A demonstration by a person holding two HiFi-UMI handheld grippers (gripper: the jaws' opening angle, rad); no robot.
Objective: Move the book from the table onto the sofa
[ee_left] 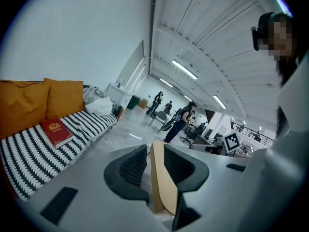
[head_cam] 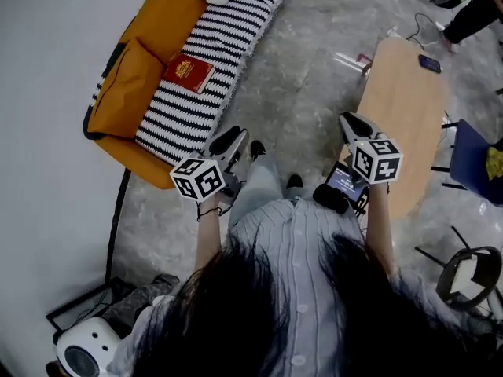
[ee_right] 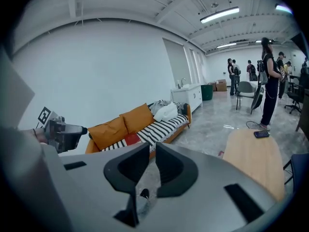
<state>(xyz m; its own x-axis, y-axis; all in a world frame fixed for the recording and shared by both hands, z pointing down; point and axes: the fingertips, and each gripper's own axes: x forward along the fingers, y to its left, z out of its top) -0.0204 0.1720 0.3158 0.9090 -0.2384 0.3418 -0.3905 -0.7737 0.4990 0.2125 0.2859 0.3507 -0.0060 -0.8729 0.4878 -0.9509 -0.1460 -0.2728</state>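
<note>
Book point(head_cam: 188, 73) lies flat on the striped blanket point(head_cam: 224, 38) of the sofa point(head_cam: 145, 167), off the desk point(head_cam: 405, 100); left gripper point(head_cam: 233, 142) slightly spread, empty, right gripper point(head_cam: 353, 125) pressed together; judged best to keep both clear, leaving the book undisturbed.

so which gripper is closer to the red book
Left. The left gripper is at the sofa's front edge, a little short of the book lying on it; the right gripper is farther off, beside the wooden table.
</note>
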